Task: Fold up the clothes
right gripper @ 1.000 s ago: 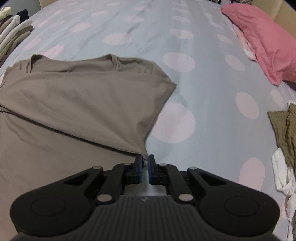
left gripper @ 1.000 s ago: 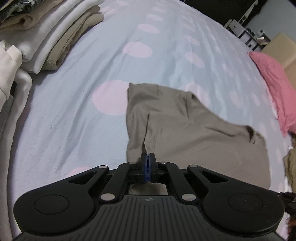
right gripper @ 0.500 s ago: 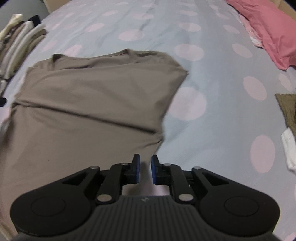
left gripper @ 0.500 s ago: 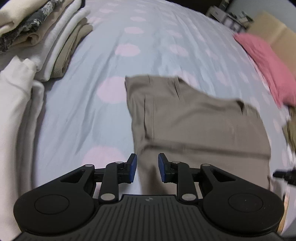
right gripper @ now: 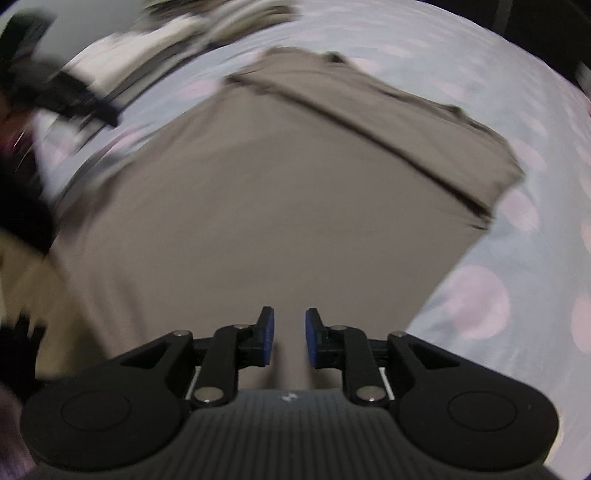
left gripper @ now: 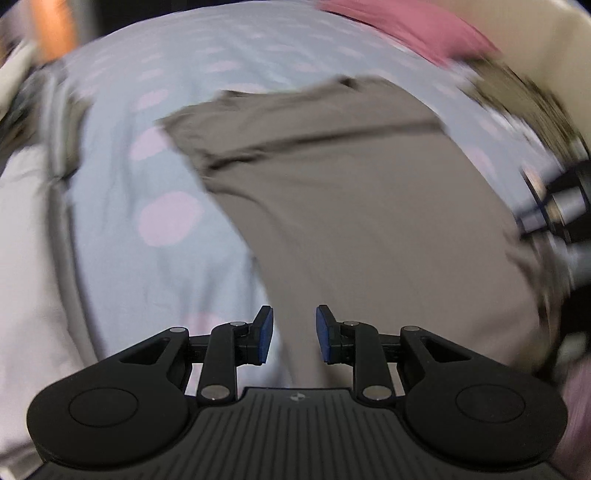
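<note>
A taupe T-shirt (left gripper: 354,192) lies flat on the pale blue bed sheet with pink dots (left gripper: 122,184); its far part is folded over, leaving a fold edge across it. It also shows in the right wrist view (right gripper: 266,206). My left gripper (left gripper: 293,334) is open and empty, low over the shirt's near left edge. My right gripper (right gripper: 289,332) is open and empty over the shirt's near part. Both views are blurred by motion. The right gripper's body (left gripper: 561,206) shows at the right edge of the left wrist view.
A pink pillow (left gripper: 402,26) lies at the far end of the bed. White folded clothes (left gripper: 26,240) lie to the left, and a stack of folded clothes (right gripper: 177,40) shows at the far left in the right wrist view. Unfolded clothes (left gripper: 524,103) lie at the right.
Both grippers have let go of the shirt, opened and pulled back toward its near end. The shirt's top part now lies folded over flat. Both cameras swing fast.
</note>
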`<state>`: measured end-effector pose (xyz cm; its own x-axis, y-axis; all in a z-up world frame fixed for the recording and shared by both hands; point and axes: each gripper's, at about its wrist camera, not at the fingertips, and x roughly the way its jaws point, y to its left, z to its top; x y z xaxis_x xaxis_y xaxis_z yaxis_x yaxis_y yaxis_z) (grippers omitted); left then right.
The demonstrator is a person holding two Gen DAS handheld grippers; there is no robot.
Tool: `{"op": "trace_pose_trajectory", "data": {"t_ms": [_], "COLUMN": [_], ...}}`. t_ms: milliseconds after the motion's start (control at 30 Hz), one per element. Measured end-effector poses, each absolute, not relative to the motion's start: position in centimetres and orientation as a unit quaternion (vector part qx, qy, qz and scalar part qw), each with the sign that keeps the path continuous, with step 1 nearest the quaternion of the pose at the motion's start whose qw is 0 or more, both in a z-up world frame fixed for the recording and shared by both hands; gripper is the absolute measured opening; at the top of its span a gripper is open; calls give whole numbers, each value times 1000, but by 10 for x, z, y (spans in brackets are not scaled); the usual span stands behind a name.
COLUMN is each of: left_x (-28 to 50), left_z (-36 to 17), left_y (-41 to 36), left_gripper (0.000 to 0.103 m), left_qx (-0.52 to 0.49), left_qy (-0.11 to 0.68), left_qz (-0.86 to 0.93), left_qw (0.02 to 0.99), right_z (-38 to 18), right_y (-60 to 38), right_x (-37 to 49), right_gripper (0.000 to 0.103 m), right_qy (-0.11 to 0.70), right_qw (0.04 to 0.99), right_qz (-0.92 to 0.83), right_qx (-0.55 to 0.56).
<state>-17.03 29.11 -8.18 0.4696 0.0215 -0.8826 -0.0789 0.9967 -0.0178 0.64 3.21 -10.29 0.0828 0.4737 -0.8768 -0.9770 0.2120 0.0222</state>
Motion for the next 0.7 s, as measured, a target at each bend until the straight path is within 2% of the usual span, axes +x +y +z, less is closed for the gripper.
{"op": "trace_pose_trajectory", "data": {"t_ms": [33, 200, 300, 333, 400, 500, 700], "left_x": [-175, -197, -210, -214, -221, -229, -247], "left_z": [-84, -98, -110, -114, -124, -139, -165], "left_y": [280, 220, 191, 182, 170, 161, 148], "left_gripper": [25, 26, 35, 37, 40, 40, 45], "left_qx": [-7, 93, 157, 179, 214, 251, 338], "left_qy": [520, 555, 570, 573, 577, 587, 582], "left_qz": [8, -115, -153, -160, -167, -172, -165], "left_qw": [854, 818, 792, 784, 770, 750, 721], "right_z": [-103, -109, -113, -115, -119, -130, -153], "right_y": [28, 13, 9, 9, 10, 12, 9], "right_x": [-4, -49, -72, -79, -91, -108, -118], "right_gripper": [34, 37, 48, 55, 61, 66, 67], "right_qy": [394, 366, 345, 336, 318, 293, 279], "right_qw": [659, 620, 599, 591, 573, 548, 507], "right_qz": [552, 582, 591, 594, 601, 602, 587], "right_qx": [-325, -379, -416, -430, -457, -501, -566]}}
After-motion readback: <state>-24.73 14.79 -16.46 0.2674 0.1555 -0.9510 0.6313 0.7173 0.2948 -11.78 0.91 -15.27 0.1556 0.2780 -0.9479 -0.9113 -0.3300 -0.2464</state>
